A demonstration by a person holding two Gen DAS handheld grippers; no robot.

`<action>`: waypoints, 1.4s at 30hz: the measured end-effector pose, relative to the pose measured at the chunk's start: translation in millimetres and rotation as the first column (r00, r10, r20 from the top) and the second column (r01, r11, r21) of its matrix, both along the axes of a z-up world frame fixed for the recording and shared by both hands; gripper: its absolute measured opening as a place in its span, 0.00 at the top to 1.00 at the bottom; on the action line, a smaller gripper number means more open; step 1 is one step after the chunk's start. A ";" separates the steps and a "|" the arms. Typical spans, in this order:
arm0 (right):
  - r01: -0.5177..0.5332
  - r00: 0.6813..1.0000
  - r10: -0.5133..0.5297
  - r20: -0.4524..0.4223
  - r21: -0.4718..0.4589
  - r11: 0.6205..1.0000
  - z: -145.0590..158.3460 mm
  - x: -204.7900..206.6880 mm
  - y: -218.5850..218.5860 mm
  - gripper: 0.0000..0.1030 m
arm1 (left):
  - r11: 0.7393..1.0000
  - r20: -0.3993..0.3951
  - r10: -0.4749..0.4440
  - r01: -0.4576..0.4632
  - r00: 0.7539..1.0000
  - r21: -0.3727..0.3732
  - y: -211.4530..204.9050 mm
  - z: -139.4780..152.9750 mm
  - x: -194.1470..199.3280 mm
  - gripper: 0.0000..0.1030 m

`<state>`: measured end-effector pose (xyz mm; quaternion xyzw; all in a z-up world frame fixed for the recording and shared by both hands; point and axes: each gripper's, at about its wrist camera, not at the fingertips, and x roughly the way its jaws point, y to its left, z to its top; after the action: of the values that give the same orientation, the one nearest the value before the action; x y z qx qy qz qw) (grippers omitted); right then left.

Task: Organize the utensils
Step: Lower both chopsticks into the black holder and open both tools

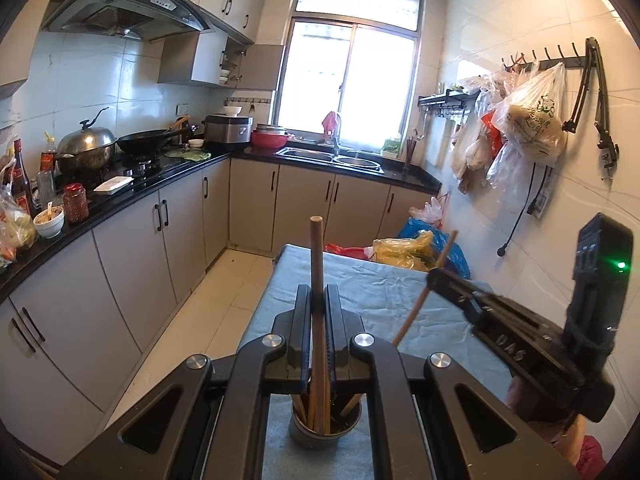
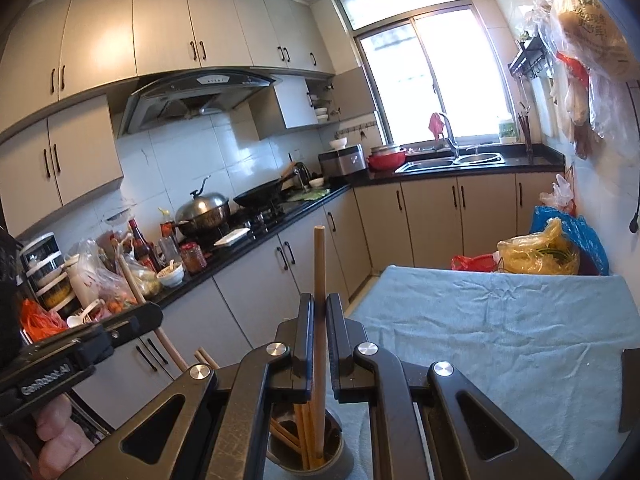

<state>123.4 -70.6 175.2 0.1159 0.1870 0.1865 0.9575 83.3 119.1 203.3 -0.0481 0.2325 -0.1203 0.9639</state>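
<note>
While both of my tongs are clenching, each is gripping one wooden chopstick. My left gripper (image 1: 319, 300) is pinching a chopstick (image 1: 317, 256) between its pads; the stick is standing nearly upright, its blunt top rising above the fingertips, its lower end reaching down into the dark round holder (image 1: 326, 432) directly beneath the jaws. More chopsticks (image 1: 300, 406) are leaning inside that holder. My right gripper (image 2: 319, 304) is likewise squeezing an upright chopstick (image 2: 319, 264), whose lower end is dipping into the same holder (image 2: 308, 460), just below and behind the fingertips.

Seen from the left tongs, the right gripper (image 1: 436, 276) is sitting close by on the right, its stick slanting through the jaws. Seen from the right tongs, the left gripper (image 2: 150, 312) is sitting close on the left, with my hand (image 2: 60, 436) behind it.

Under both tongs and stretching ahead is lying a wrinkled blue cloth (image 2: 500, 320) over a table. Beyond its far edge, plastic bags (image 2: 540, 252) are piling up. Off to the left is running a black countertop (image 1: 168, 176) crowded with pots.
</note>
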 end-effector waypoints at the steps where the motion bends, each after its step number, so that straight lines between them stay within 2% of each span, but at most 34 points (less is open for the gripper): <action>1: -0.001 1.000 0.001 -0.002 0.000 1.000 -1.0 1.0 0.8 0.93 | 1.000 0.002 0.000 0.000 1.000 0.000 -1.0 0.8 0.3 0.94; 5: 0.002 1.000 -0.002 -0.001 -0.009 1.000 -1.8 3.7 3.7 0.93 | 1.000 0.014 0.001 -0.001 1.000 0.008 -3.3 5.0 4.0 0.94; 11: 0.000 1.000 0.000 -0.015 -0.031 1.000 -6.9 8.5 9.5 0.93 | 1.000 -0.014 -0.002 0.002 1.000 0.003 -0.2 -1.5 11.4 0.94; 23: -0.008 0.997 0.001 -0.081 -0.084 0.996 -39.3 23.1 24.0 0.93 | 1.000 -0.111 0.000 0.001 0.994 0.015 -2.5 -44.2 25.3 0.94; 34: -0.017 0.988 0.008 -0.156 -0.061 0.998 -64.8 36.6 20.8 0.93 | 0.997 -0.131 0.037 -0.027 0.991 0.077 -13.7 -76.8 31.4 0.94; 42: -0.033 0.984 0.023 -0.174 -0.052 0.998 -72.7 38.9 21.9 0.93 | 0.993 -0.110 0.063 -0.051 0.992 0.110 -21.7 -82.7 31.8 0.94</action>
<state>162.2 -48.6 102.5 0.1029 0.2763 0.1840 0.9377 115.2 97.4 120.6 -0.0098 0.2916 -0.0772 0.9534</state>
